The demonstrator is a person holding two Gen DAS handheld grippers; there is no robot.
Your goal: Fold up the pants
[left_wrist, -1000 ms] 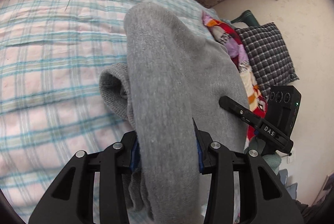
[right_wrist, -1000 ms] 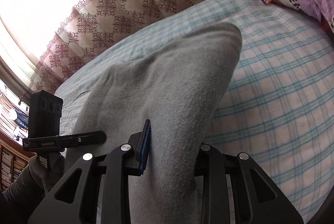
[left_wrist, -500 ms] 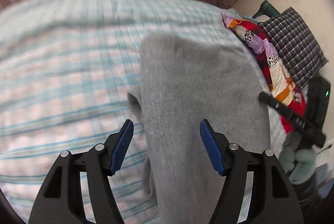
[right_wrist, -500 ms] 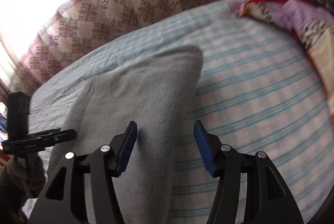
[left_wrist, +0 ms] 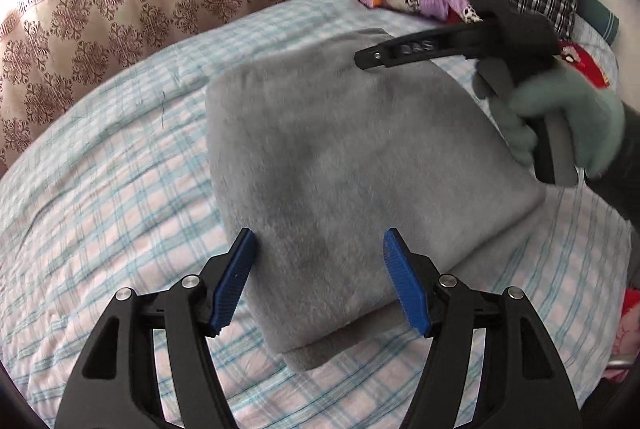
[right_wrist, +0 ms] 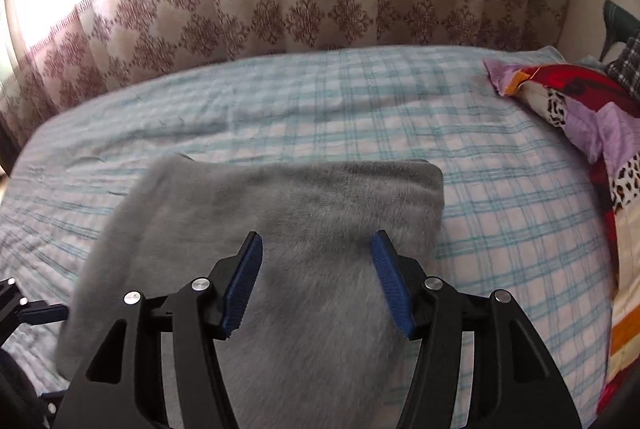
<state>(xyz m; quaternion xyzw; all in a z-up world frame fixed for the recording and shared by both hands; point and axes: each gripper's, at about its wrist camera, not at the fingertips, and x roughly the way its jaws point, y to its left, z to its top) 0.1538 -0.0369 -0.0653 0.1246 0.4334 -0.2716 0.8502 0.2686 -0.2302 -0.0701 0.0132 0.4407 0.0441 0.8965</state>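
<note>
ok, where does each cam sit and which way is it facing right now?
Left wrist: on the left gripper, angled down over the folded grey pants on the checked bedsheet; shows its own open blue pads, plus the gloved hand with the right gripper.
Right wrist: on the right gripper, angled down across the pants toward the curtain; shows its own open pads.
Shared: pants, bedsheet, curtain, colourful blanket.

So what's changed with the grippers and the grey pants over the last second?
Both grippers let go: the left gripper and right gripper have just been opening and have pulled back, pads clear. The grey pants dropped from draped over the jaws to lie folded flat. The checked bedsheet and patchwork quilt stayed put.
</note>
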